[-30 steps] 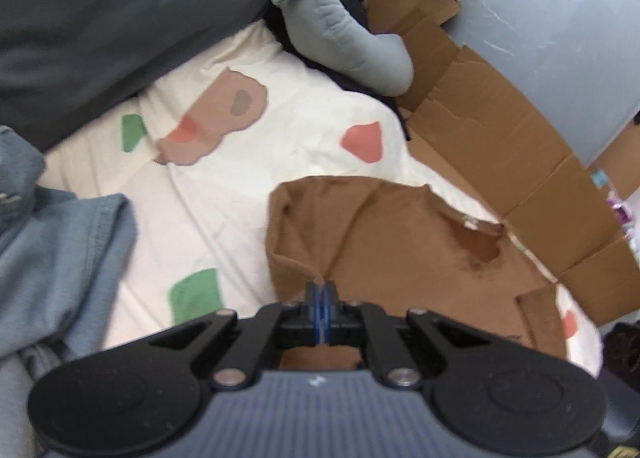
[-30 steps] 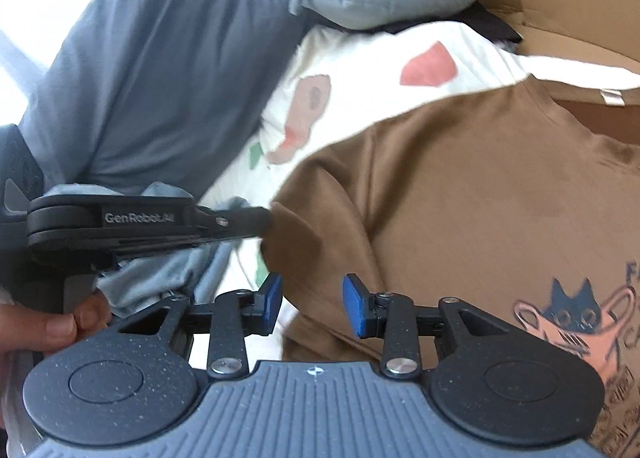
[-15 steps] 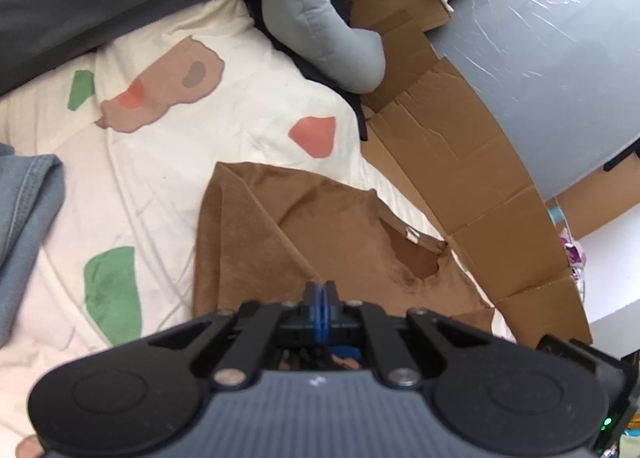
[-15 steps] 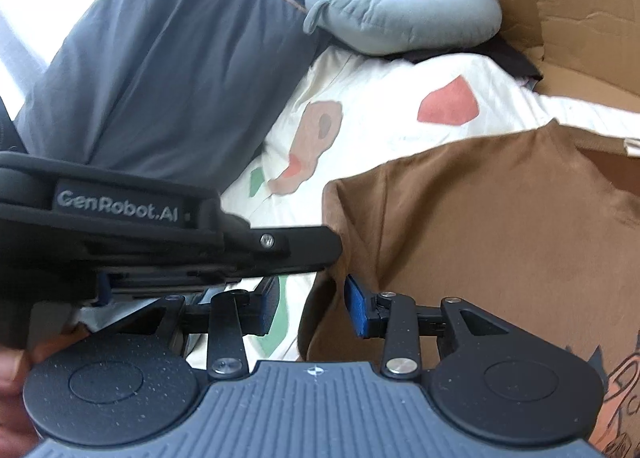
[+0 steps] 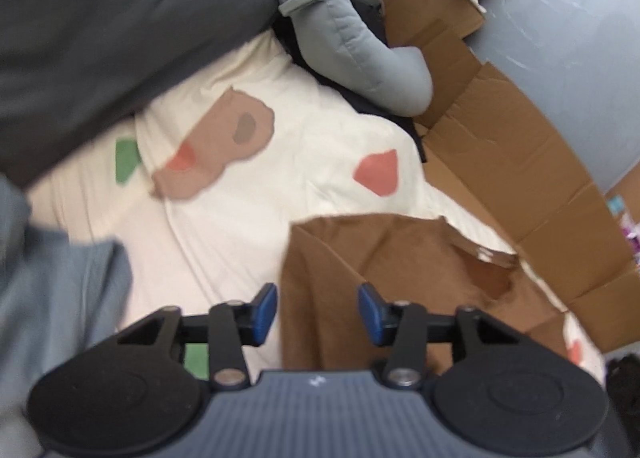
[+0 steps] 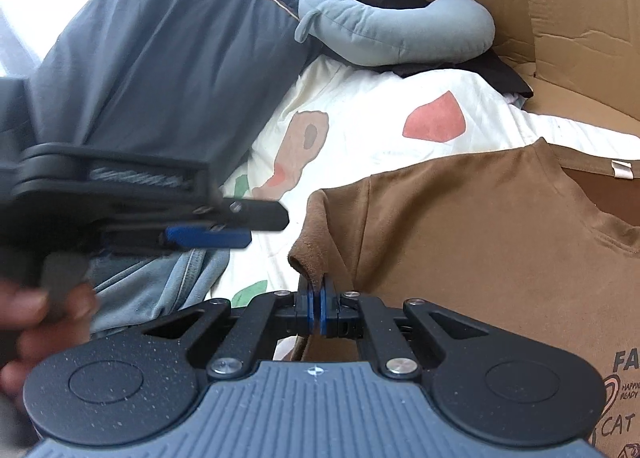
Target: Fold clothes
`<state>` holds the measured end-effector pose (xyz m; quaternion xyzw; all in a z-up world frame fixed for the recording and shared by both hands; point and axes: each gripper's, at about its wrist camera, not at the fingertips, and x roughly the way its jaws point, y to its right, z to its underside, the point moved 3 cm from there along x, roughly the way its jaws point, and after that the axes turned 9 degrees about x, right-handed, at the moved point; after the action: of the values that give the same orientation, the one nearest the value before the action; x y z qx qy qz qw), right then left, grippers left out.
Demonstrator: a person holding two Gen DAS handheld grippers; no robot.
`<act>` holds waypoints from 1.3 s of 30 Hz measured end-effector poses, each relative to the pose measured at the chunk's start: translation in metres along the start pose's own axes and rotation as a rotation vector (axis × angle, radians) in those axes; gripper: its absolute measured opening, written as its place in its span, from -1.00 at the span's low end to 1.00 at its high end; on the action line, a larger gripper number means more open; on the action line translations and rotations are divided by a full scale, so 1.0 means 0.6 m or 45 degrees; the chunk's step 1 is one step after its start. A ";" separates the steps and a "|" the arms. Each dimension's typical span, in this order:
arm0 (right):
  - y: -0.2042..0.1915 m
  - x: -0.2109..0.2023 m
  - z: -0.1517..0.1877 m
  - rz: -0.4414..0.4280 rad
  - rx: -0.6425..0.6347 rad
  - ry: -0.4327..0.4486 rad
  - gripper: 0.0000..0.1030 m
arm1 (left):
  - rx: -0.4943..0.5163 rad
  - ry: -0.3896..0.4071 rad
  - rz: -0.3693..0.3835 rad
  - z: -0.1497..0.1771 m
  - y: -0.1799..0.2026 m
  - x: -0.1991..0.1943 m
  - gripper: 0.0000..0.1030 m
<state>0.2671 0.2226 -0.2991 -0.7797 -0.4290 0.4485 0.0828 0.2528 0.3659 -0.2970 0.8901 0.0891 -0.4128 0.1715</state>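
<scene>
Brown T-shirt lies spread on the bed's cream patterned sheet, print side up, collar toward the flattened cardboard along the far edge.

Handover at the sleeve. A second ago the left claw was pinched shut at the shirt's near edge and the right claw stood part open beside the sleeve. Now the roles are swapped: the right claw's blue pads are pressed together on the sleeve hem, a small peak of brown cloth rising between them; the left claw's jaws are opening, nothing gripped, the shirt's edge only lying below the gap. In the right wrist view the left claw sits off to the side, apart from the shirt, over the blue-grey garment (denim, probably) bunched at the bed's near side.

Reading: the sleeve is now the right hand's to carry, likely inward across the chest as the first fold. The body is still unfolded, so the task is early.

Grey pillow and curved grey cushion at the head of the bed, clear of the work.
</scene>
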 end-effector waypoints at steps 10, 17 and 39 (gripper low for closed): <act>-0.010 -0.007 -0.013 0.005 -0.054 0.013 -0.98 | 0.185 -0.037 -0.007 -0.054 -0.008 0.078 0.00; -0.002 -0.018 -0.016 0.022 -0.016 0.036 -0.98 | 0.237 -0.077 0.019 -0.076 0.003 0.144 -0.06; 0.059 -0.021 -0.029 0.062 0.101 0.041 -0.98 | 0.278 -0.210 0.011 -0.109 0.020 0.218 -0.84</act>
<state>0.2985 0.1958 -0.2991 -0.7932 -0.3904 0.4544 0.1094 0.3865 0.3818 -0.3552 0.8670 0.0253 -0.4909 0.0820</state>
